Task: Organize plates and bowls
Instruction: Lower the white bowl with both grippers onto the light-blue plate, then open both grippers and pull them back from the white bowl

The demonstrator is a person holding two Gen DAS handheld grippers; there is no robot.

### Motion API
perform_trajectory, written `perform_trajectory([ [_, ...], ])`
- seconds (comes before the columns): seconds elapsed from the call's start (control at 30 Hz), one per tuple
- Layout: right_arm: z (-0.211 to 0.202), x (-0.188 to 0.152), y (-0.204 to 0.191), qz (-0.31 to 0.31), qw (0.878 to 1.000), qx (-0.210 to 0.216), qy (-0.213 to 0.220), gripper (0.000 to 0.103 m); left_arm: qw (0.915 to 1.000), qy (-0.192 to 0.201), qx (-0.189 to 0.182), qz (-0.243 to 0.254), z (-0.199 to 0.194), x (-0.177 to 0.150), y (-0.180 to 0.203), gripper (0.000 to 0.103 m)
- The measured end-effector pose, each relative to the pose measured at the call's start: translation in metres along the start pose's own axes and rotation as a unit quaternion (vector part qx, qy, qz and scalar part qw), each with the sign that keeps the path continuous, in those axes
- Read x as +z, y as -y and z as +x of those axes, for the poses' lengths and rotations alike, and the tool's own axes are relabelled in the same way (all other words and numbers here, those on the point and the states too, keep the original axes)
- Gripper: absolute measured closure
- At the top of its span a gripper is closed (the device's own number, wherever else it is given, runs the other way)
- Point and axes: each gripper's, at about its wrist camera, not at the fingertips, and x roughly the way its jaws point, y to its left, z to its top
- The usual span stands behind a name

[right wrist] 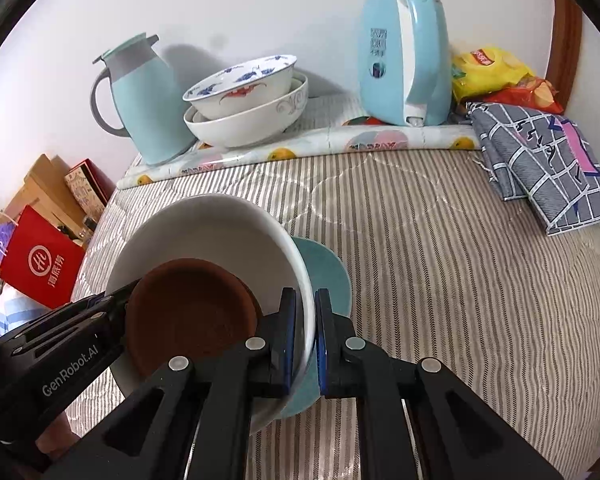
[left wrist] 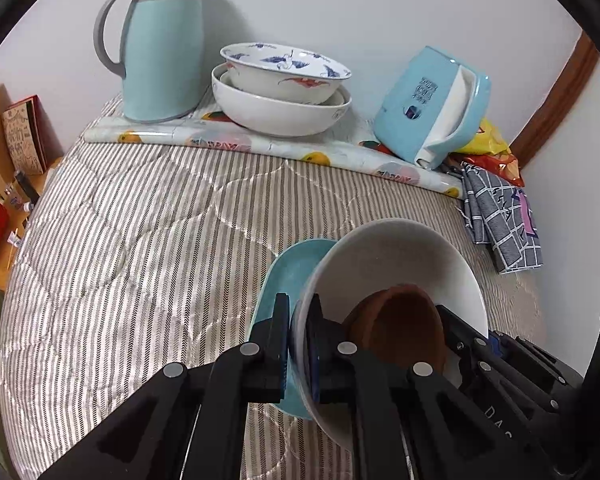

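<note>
White bowl: I have the white bowl (right wrist: 219,240) gripped by its rim from both sides and tilted, just above the striped quilt (left wrist: 139,240) that covers the table.
Left tongs: the left tongs (left wrist: 298,344) are closed tight on the bowl's left rim, one finger inside the wall, one outside.
Right tongs: the right tongs (right wrist: 304,336) are clamped the same way on the opposite rim.
Key relation: the bowl spans straight across between my two tongs, neither hand nearer than the other. The bowl stack (left wrist: 281,88) lies ahead, at the far edge by the wall, so I judge both hands must carry it forward level and together.
Bowl contents: a brown saucer (right wrist: 191,316) lies inside the white bowl, leaning toward the low side; it could slide if I tip further.
Teal plate: a teal plate (left wrist: 295,264) sits under the bowl. I cannot tell whether it is pinched with the rim or merely resting on the quilt.
Stack contents: a blue-and-red patterned bowl is nested in a larger white one, on a fruit-print mat (right wrist: 320,144).
Around the stack: a mint jug (left wrist: 159,40) on its left, a blue kettle (right wrist: 404,56) to its right, then a checked cloth (right wrist: 540,160).
</note>
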Motion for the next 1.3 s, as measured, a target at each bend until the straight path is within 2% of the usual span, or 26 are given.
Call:
perform_trajectory([
  [0.47,0.043,0.001,0.01,0.014,0.999,-0.002,-0.049,0.094,0.9993,-0.038,-0.002,-0.009,0.042,0.002,-0.009,0.094],
  [0.93,0.046,0.0,0.013,0.012,0.999,0.011,-0.043,0.093,0.999,-0.038,-0.018,-0.018,0.045,0.005,-0.015,0.092],
  [1.3,0.03,-0.004,0.016,0.012,0.999,0.019,-0.033,0.086,0.9988,-0.036,-0.018,-0.027,0.034,0.001,-0.018,0.09],
])
